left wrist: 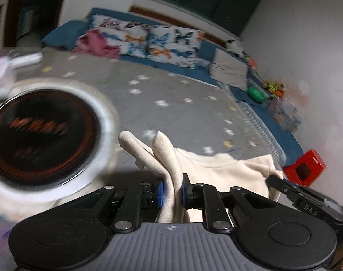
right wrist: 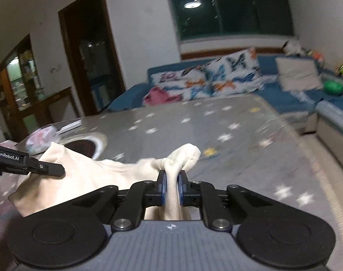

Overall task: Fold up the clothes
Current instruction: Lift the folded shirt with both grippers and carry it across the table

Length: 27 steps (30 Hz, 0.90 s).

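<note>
A cream garment (left wrist: 219, 169) hangs stretched between my two grippers above a grey star-patterned bed cover (left wrist: 171, 103). My left gripper (left wrist: 172, 190) is shut on a bunched edge of it, with folds sticking up past the blue pads. My right gripper (right wrist: 171, 186) is shut on another bunched edge of the cream garment (right wrist: 85, 176). The right gripper's fingers show at the right of the left wrist view (left wrist: 282, 184). The left gripper's fingers show at the left of the right wrist view (right wrist: 45, 168), pressed against the cloth.
A round dark disc with a white rim (left wrist: 42, 133) lies on the cover at left, also in the right wrist view (right wrist: 90, 144). Butterfly pillows (right wrist: 216, 79), a pink cloth (right wrist: 160, 97) and a blue sofa (right wrist: 295, 99) stand behind. A red box (left wrist: 304, 167) sits at right.
</note>
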{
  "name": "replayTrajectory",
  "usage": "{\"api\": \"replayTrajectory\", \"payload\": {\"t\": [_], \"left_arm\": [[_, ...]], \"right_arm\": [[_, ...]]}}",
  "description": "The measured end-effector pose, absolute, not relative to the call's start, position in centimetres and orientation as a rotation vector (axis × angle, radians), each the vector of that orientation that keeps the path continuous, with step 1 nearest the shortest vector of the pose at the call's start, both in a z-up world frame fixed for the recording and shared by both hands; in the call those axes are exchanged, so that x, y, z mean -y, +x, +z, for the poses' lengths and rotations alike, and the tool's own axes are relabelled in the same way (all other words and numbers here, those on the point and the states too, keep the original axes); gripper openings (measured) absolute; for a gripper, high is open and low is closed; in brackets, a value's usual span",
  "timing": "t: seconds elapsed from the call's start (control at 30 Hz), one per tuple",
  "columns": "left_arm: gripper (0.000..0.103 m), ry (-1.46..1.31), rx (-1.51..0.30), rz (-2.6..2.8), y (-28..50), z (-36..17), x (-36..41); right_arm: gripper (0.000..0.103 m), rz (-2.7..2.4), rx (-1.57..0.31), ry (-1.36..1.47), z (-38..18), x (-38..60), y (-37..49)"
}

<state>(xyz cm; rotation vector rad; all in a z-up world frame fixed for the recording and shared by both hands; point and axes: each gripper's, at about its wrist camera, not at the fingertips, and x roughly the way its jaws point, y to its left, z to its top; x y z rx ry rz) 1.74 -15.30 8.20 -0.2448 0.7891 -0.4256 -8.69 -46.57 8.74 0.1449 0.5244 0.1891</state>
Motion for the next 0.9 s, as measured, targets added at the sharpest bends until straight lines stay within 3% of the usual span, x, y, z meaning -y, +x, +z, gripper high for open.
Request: {"api": "replayTrajectory", "payload": {"t": [0.47,0.6,0.7,0.87,0.9], "left_arm": [[0.017,-0.095,-0.806,-0.618,6.0,6.3,29.8],[0.032,-0.049,-0.828,-0.568,6.5,5.1,29.6],[0.033,-0.023,-0.833,-0.541,6.9,4.6,29.5],[0.033,-0.013,-0.807,-0.557,7.3,5.4,30.0],[0.033,-0.005,-0.805,-0.569,7.4,5.5,30.5]], "right_arm": [[0.008,-0.138,-0.527,0.052,9.6,56.3,-8.5],[0.01,-0.198,-0.589,0.079,7.4,57.9,-7.6],[0.011,-0.216,-0.611,0.078,6.5,58.5,-7.4],[0.026,-0.167,-0.592,0.097,6.7,57.7,-6.7],[0.034,-0.159,-0.599,0.106,6.6,57.5,-6.3]]}}
